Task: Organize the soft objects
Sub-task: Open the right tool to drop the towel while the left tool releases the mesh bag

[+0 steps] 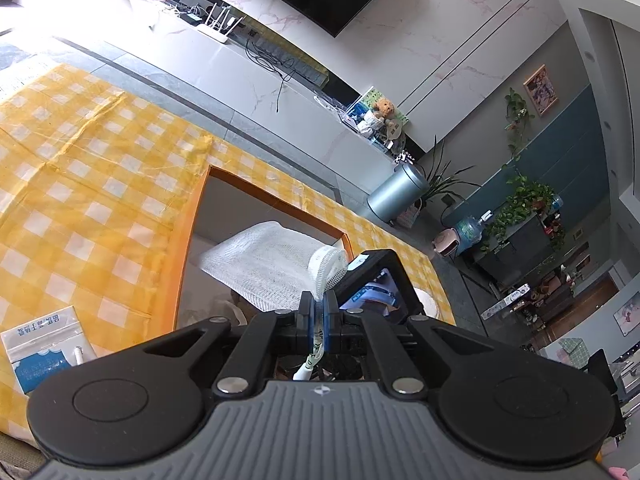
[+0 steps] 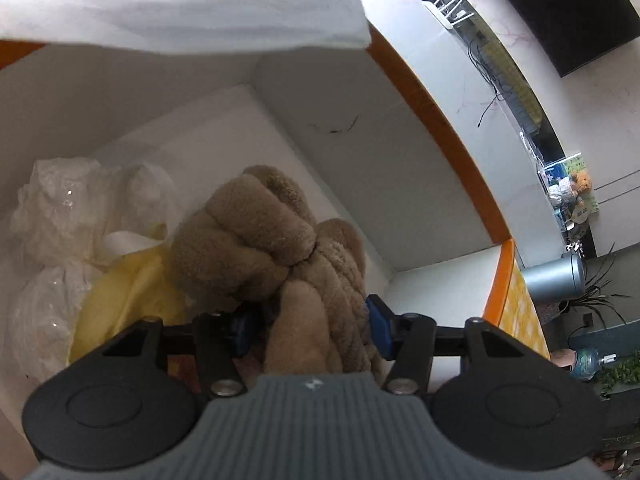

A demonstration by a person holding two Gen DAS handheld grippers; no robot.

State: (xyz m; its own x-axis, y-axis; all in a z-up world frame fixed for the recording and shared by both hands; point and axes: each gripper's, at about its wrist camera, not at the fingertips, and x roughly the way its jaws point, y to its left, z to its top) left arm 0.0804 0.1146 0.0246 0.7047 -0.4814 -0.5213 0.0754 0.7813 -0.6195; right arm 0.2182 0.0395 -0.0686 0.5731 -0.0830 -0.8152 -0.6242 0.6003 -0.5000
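From the left wrist, we see our left claw (image 1: 319, 312) closed tight on a strip of the white mesh cloth (image 1: 272, 258), the blue pads pinching its rolled edge between them. The rest of the cloth hangs spread over the open box (image 1: 188, 240), an orange-rimmed carton with pale inner walls that sits on the worktop (image 1: 80, 168) (covered in a yellow and white check cloth). To the near left a small plastic packet (image 1: 44, 352) with blue print lies flat on that check cloth. Just right of the claw the back of the other tool (image 1: 380, 284) shows, its small screen lit. Far off, a teddy bear (image 1: 385, 110) sits on a long white sideboard.

From the right wrist, we look down into the same box (image 2: 436, 120). Our right claw (image 2: 308, 330) stands partly open around a tan plush toy (image 2: 256, 236); the fuzzy fabric fills the gap, yet we cannot tell whether the blue pads still press on it. The toy rests in the box, beside crumpled clear plastic bags (image 2: 60, 216) on the left and a yellow bag (image 2: 128, 292) near them. The white mesh cloth (image 2: 180, 0) stretches across the top of this view, over the far edge of the box.
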